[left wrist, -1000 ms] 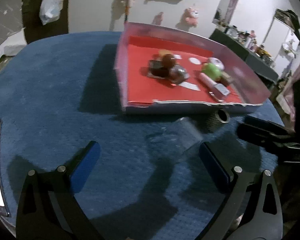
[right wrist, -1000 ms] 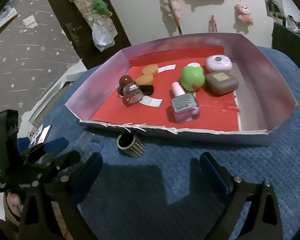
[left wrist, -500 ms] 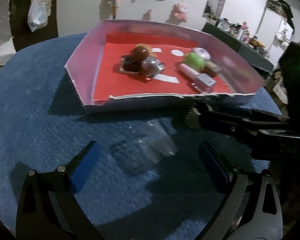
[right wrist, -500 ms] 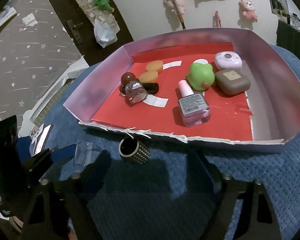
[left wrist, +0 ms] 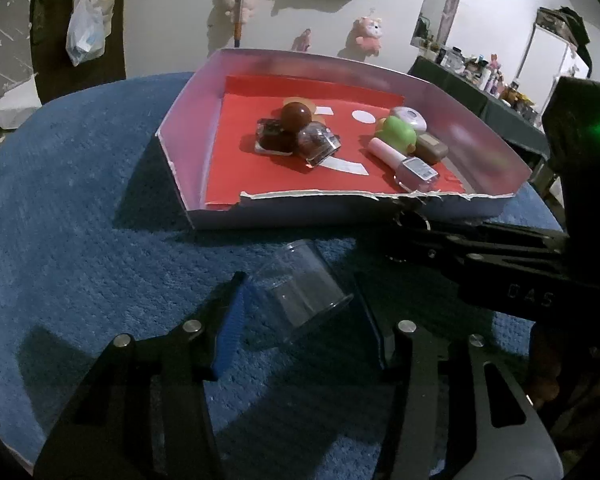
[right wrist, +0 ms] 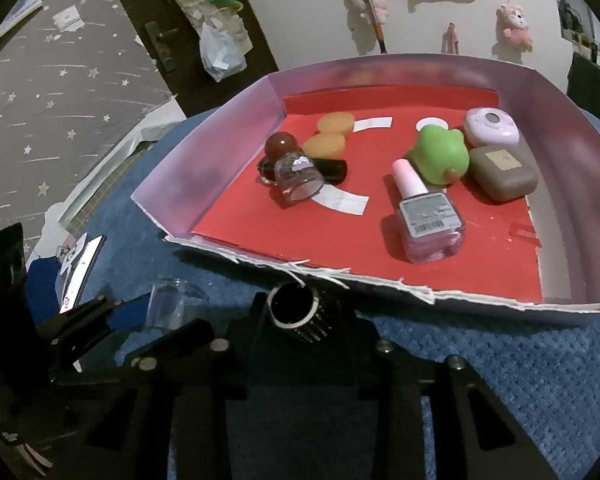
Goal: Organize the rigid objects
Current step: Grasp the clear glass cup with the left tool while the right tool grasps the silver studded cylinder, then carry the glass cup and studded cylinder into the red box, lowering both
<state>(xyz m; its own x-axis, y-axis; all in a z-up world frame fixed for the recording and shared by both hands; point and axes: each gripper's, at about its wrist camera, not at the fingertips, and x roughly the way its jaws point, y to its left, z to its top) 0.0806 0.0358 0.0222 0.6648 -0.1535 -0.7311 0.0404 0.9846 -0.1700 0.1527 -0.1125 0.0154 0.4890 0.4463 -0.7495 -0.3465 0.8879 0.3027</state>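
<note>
A clear plastic cup (left wrist: 300, 296) is lying tipped on its side on the blue cloth, just in front of the tray's torn near wall (right wrist: 380, 284). Beside it a short dark cylinder with a studded side (right wrist: 298, 312) is sitting with its open end tilting up, close against that same wall. Both are sitting outside the tray.

My left tongs (left wrist: 300, 316): matte black frame, blue pads, silver screw heads along each arm. My right tongs (right wrist: 296, 314): same black build, silver screws; pale lettering on one arm, green light on its black housing.
</note>
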